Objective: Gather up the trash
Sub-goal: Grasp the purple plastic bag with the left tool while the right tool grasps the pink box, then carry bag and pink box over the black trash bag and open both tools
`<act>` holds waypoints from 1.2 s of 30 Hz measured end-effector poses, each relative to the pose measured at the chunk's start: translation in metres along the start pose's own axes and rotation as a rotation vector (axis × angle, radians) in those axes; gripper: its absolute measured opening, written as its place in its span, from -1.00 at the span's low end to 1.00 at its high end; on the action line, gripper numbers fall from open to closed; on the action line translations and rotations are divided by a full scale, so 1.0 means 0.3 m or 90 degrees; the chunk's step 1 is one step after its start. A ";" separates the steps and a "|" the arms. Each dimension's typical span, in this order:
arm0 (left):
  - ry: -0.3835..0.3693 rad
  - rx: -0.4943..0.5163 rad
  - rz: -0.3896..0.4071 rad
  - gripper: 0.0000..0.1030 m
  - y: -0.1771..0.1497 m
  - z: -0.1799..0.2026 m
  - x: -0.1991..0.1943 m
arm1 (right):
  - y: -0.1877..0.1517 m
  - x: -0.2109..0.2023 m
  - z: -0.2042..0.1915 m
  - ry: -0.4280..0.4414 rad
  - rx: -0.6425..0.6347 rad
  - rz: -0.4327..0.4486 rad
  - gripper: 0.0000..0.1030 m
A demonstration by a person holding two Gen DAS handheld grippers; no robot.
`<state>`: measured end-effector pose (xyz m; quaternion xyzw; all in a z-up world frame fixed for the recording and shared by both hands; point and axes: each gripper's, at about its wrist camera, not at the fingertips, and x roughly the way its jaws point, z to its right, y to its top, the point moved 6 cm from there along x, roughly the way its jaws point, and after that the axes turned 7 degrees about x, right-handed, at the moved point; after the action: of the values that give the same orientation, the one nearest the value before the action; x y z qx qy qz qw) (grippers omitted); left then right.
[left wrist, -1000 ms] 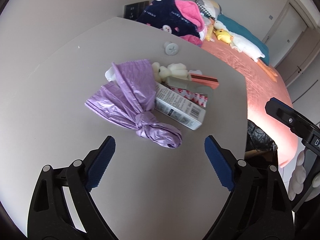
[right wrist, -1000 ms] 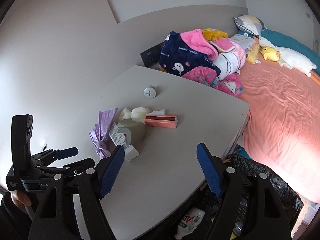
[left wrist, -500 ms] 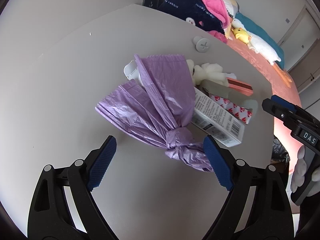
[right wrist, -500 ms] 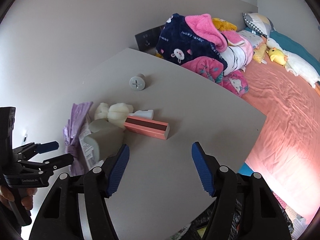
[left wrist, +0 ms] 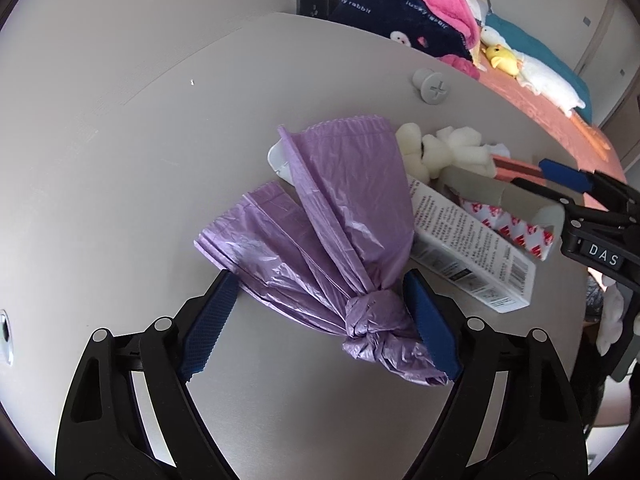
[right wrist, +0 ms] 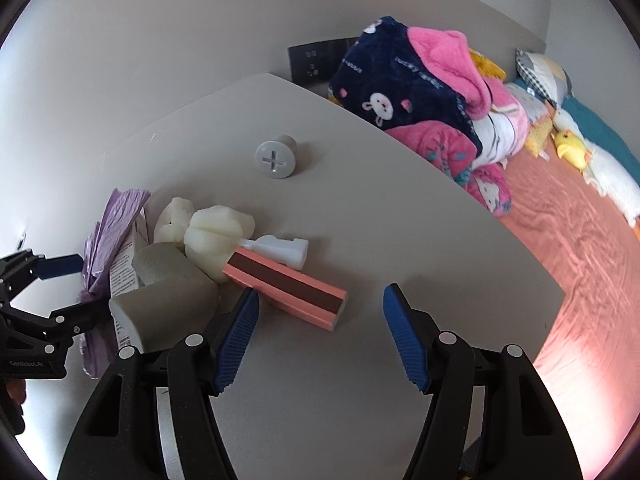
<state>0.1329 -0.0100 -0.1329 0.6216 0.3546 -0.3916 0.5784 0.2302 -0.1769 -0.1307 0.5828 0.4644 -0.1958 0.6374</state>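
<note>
Here, the left gripper [left wrist: 316,320] straddles the knot of a purple trash bag [left wrist: 336,216] on the grey table [left wrist: 120,160], jaws spread, its right pad touching the knot. Beside it, the right gripper [right wrist: 320,332] hangs open just short of a pink box [right wrist: 286,280], amid foam scraps [right wrist: 216,236].

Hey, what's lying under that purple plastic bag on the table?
The purple plastic bag drapes over one end of a white printed box and part of a small white plastic piece. Anything else beneath it is covered; its knot sits between the left gripper fingers.
</note>
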 end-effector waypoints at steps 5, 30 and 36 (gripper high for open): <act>0.016 -0.005 0.007 0.32 -0.003 -0.024 -0.008 | 0.001 0.008 -0.020 0.029 -0.002 -0.011 -0.18; -0.069 -0.026 0.081 -0.57 -0.009 0.000 -0.141 | -0.064 -0.229 0.036 0.057 0.170 0.048 -0.53; -0.096 -0.013 0.107 -0.57 0.008 0.047 -0.213 | -0.088 -0.333 0.053 0.056 0.188 0.073 -0.53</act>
<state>0.1058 -0.0235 -0.0749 0.6120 0.2605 -0.3837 0.6405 0.1659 -0.2271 -0.0653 0.7038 0.4240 -0.1998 0.5339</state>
